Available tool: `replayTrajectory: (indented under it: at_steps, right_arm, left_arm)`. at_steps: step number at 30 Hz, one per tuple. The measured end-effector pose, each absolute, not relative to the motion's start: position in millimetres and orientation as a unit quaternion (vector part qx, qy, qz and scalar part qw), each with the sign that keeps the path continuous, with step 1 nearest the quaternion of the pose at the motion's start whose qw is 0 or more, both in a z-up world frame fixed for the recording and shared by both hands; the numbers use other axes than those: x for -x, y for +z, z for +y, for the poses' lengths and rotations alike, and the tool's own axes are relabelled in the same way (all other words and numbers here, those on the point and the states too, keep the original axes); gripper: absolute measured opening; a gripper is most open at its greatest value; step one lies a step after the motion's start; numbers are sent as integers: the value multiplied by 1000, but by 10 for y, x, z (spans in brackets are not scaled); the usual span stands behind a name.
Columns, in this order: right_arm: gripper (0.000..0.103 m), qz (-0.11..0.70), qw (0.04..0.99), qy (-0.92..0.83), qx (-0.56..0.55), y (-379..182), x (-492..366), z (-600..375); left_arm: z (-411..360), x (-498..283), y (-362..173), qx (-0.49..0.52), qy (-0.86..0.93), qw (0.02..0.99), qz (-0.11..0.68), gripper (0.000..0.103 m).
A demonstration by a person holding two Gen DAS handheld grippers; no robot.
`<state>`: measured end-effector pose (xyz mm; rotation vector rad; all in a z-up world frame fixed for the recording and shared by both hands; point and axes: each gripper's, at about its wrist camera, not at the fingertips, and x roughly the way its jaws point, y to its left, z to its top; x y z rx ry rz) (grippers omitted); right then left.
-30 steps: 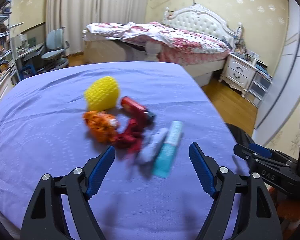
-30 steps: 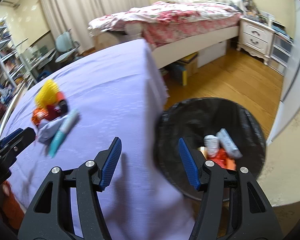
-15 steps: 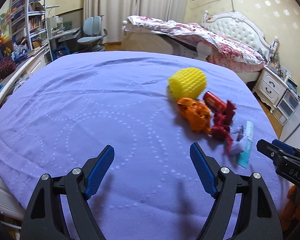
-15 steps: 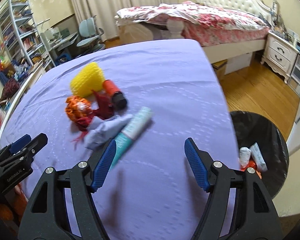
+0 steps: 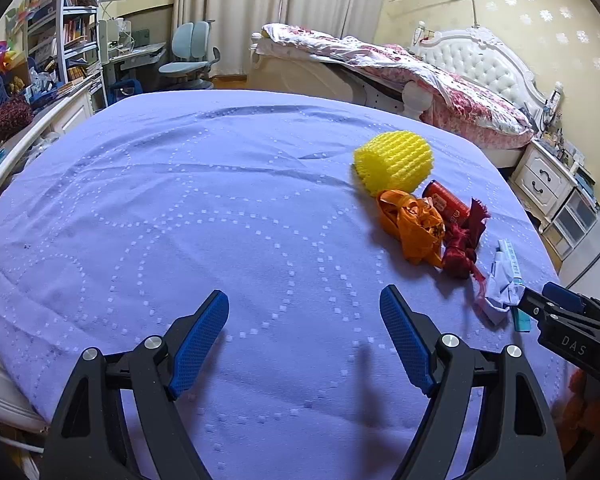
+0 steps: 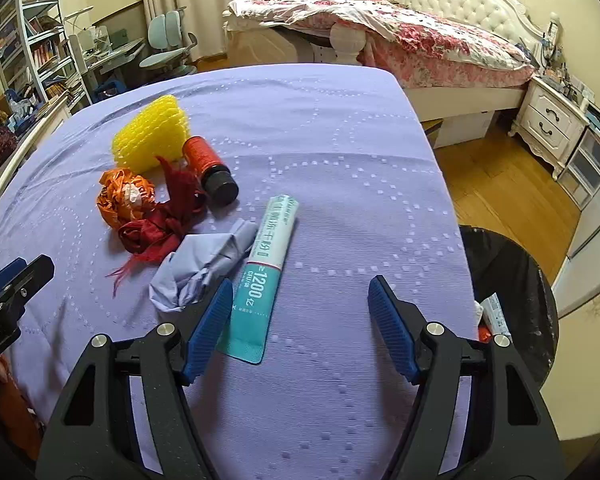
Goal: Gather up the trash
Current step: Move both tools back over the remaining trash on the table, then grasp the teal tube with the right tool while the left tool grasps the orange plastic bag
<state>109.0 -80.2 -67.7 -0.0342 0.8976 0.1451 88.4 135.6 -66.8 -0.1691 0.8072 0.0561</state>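
The right gripper point(image 6: 300, 324) hangs over the purple cloth point(image 6: 340, 160), jaws spread wide and holding nothing. The teal tube point(image 6: 266, 272) lies just ahead of it, its flat crimped end beside the left finger point(image 6: 210, 326), which hides the tube's near corner. Touching the tube on its left is one crumpled lilac wad point(image 6: 204, 264), partly behind that same finger. Beyond lie one dark red rag point(image 6: 164, 220), one orange wrapper point(image 6: 124, 198), one red bottle point(image 6: 208, 164) with a black cap, and farthest, one yellow foam net point(image 6: 152, 140); six pieces in all, bunched together and touching. The black bin point(image 6: 516, 280) stands off the cloth's right edge, cut by the right finger; inside, a white tube and something red show, perhaps more, too hidden to tell.

The left gripper point(image 5: 304, 336) is also spread and empty, over bare cloth, the heap well off to its right. In its view the right gripper's tip covers part of the tube point(image 5: 510, 258) and wad point(image 5: 498, 296)
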Motion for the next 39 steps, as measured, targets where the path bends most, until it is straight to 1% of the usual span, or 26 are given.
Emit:
replayTrajectory:
  at_steps: [3,6,9,11,13,14,16,27,32,34,35,37,39]
  right_arm:
    - [63,432,899,73,19,-681,-1141,-823]
    - [54,429,899,82,20,-671,-1173,-816]
    - [40,425,900,89,38,-682,-1200,-774]
    - [35,422,901,89,44,-685,-1217,-786]
    - [26,421,902,89,39,-681,-1241,-820]
    - [24,421,902,89,36,-679,-1264,-840]
    - [22,420,903,87,32,-674,-1307,-874]
    - [22,421,902,92,10,-672,-1497,-970]
    - [22,421,902,95,4,-679,-1496,-980]
    - [22,420,902,97,1,-679,-1493,-984]
    - [22,420,902,97,0,-678,-1488,-984]
    - [22,420,902,97,0,-676,-1486,-983]
    - [23,420,902,98,0,-675,-1487,-983]
  left_arm:
    - [1307,-912,-660,83,18,916,392,78]
    - [1254,-941,-656,78,11,917,392,78]
    - [1206,-998,-646,79,5,917,390,78]
    - [1167,-1049,-631,80,0,917,391,78]
    - [1132,-1089,-615,82,-5,917,390,78]
    - [1109,-1109,-608,82,-7,917,390,79]
    - [1061,-1150,-595,78,-12,918,389,79]
    - [890,-1436,-579,72,-19,917,391,79]
    - [886,-1552,-682,76,-19,907,415,79]
    - [924,-1558,-707,85,-23,901,425,74]
    - [944,-1554,-721,90,-26,898,430,67]
    - [972,-1520,-715,89,-30,898,430,59]
    - [986,-1481,-711,78,-36,899,430,44]
